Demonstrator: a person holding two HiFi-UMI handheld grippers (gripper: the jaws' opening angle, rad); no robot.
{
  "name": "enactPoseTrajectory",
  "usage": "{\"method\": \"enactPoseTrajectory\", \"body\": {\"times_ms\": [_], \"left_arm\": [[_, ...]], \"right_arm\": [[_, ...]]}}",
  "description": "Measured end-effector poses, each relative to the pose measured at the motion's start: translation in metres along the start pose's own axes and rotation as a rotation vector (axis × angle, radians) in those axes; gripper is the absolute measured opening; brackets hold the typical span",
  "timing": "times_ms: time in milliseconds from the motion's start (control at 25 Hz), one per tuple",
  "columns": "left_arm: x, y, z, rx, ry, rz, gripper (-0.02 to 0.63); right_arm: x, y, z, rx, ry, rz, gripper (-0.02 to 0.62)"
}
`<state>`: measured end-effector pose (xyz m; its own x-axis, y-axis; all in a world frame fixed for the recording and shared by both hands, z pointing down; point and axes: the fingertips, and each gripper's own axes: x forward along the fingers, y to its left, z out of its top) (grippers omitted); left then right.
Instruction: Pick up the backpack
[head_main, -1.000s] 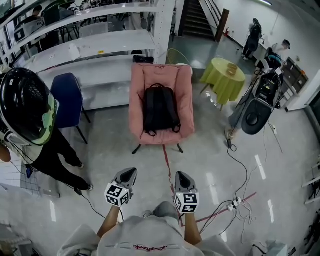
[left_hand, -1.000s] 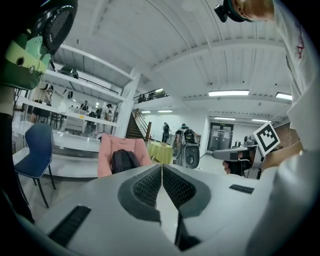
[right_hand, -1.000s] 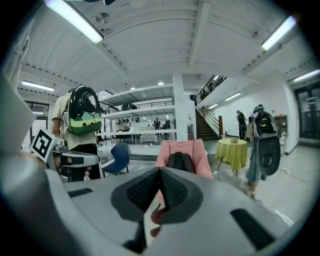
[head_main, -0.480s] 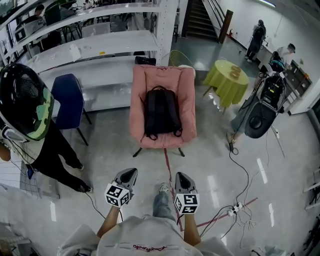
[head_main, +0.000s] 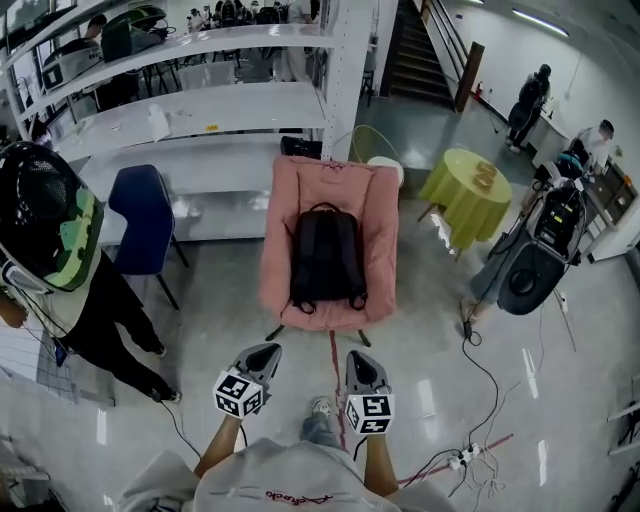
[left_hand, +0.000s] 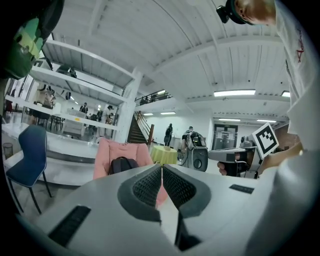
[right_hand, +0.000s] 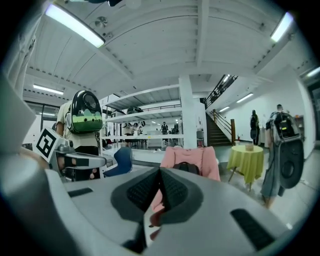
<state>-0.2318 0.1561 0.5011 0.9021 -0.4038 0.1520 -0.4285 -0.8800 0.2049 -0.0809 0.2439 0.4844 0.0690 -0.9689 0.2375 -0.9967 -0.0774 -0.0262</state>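
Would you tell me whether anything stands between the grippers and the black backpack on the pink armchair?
Nothing visible does. Only the floor, crossed by a red line, separates the left gripper and right gripper from the backpack, which lies uncovered on the pink armchair.

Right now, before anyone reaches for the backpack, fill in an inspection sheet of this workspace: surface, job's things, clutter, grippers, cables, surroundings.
Surface: glossy grey floor, red line running toward the pink armchair.
Job's things: black backpack propped on the armchair, against its back.
Clutter: nothing seen on the armchair beside the backpack.
Grippers: left gripper and right gripper both shut, empty, short of the armchair.
Cables: black cable trails over the floor at right to a power strip.
Surroundings: blue chair, white shelving, yellow-green table, helmeted person at left.
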Motion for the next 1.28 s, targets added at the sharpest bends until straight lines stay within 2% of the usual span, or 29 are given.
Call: {"method": "enactPoseTrajectory", "body": {"times_ms": [200,360,760,920,1280], "left_arm": [[0.049,0.003,0.033,0.062,-0.023,-0.002,0.015],[0.089,0.012,0.053,0.077,-0.04,0.007,0.015],[0.18,0.026,0.072,0.097,-0.034,0.034,0.015],[0.203,0.03,0.072,0.098,-0.027,0.054,0.015],[0.215,0.045,0.063,0.057,0.001,0.1,0.015]], "right_arm": [[0.038,-0.042,0.021,-0.008,-0.01,-0.001,0.018],[0.069,-0.072,0.035,0.002,-0.018,0.018,0.018],[0.128,-0.148,0.05,0.002,-0.007,0.049,0.018],[0.145,-0.166,0.05,-0.002,-0.002,0.07,0.018],[0.158,-0.181,0.04,0.013,0.023,0.071,0.018]]}}
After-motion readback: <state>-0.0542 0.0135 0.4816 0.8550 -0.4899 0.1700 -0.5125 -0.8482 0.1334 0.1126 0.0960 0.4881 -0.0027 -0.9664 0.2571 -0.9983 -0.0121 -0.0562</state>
